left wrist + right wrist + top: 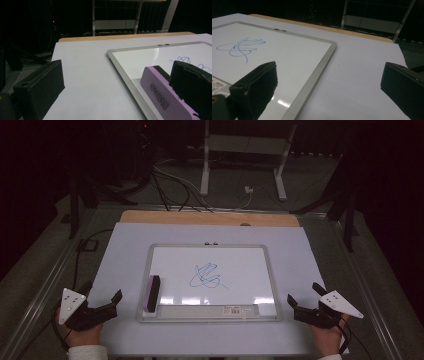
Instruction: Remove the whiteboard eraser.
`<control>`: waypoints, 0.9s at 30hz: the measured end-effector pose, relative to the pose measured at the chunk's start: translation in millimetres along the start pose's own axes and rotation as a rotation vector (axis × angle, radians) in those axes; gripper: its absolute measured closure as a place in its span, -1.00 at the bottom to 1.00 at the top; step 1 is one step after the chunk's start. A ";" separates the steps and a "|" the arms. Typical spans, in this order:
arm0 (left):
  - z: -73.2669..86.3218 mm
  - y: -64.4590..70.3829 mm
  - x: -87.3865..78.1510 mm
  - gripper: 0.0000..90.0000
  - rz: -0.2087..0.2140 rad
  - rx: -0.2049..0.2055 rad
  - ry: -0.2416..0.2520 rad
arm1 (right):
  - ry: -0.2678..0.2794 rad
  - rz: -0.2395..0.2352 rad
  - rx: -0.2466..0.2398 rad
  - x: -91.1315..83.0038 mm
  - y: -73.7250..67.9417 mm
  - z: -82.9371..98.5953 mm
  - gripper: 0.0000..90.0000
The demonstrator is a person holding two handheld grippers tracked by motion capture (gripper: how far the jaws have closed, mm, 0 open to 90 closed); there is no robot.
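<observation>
Both grippers sit low at the near edge of the counter (125,250), one on each side of the whiteboard (210,247), and both have their jaws spread wide with nothing between them. It looks like a ready stance before the wiping starts.

The left gripper (107,306) is at about 8 o'clock from the board, jaws aimed toward 2 o'clock, right at the purple eraser (151,293). That eraser lies flat inside the board's left frame, at 9 o'clock on the writing surface, long side running along the frame, black felt edge facing the drawing. In the left gripper view the eraser (160,92) sits just ahead of the right-hand jaw, partly behind it, so my read is that this hand is lined up to take it.

The blue scribble (206,276) sits near the middle of the board, a little toward 3 o'clock from the eraser, well apart from it. Nothing lies between them; a clear sweep across, I'd judge.

The right gripper (306,301) waits at 4 o'clock, off the board's corner, likely placed to steady the frame (317,72) once rubbing begins. In its own view the scribble (240,47) shows beyond the left jaw.

Around: a white label strip (235,309) on the bottom tray at 6 o'clock, two small clips (212,243) on the top frame at 12 o'clock, cables (170,185) and a white stand (245,150) on the floor behind. The raised frame is the one thing to clear.
</observation>
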State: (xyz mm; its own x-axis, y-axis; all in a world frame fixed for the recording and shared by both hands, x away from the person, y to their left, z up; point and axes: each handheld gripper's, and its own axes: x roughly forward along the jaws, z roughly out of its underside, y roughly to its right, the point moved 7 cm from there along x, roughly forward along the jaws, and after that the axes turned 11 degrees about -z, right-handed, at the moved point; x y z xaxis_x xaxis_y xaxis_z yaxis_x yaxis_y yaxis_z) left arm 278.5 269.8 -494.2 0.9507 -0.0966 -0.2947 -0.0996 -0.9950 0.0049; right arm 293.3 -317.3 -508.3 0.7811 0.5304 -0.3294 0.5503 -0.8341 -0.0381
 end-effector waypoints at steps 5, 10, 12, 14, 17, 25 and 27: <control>-2.5 3.2 0.3 -0.98 0.020 -0.013 -0.057 | 0.005 0.003 0.009 -1.1 0.0 -0.4 -0.97; -3.5 12.0 0.2 -0.97 0.056 -0.002 -0.090 | 0.007 0.006 0.007 -1.8 0.2 -0.6 -0.97; -2.7 15.6 0.7 -0.97 0.070 0.009 -0.109 | 0.007 0.005 0.009 -1.8 0.0 -0.6 -0.97; -2.3 19.5 1.3 -0.97 0.085 0.008 -0.119 | 0.008 0.003 0.006 -1.9 -0.3 -0.8 -0.97; -1.7 24.2 2.6 -0.97 0.099 0.016 -0.140 | 0.009 0.003 0.006 -2.0 -0.6 -1.0 -0.97; 2.6 35.2 9.5 -0.97 0.131 0.021 -0.208 | 0.009 -0.003 0.012 -1.7 -1.0 -0.7 -0.97; 4.5 38.1 11.6 -0.97 0.141 0.019 -0.223 | 0.009 -0.004 0.012 -1.4 -1.4 -0.7 -0.97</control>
State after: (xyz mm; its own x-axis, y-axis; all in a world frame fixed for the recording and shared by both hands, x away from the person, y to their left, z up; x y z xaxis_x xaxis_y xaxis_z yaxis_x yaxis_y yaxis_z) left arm 284.4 230.9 -501.8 0.8390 -0.2242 -0.4958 -0.2336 -0.9713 0.0438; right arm 291.6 -316.7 -507.1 0.7814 0.5353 -0.3208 0.5501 -0.8335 -0.0509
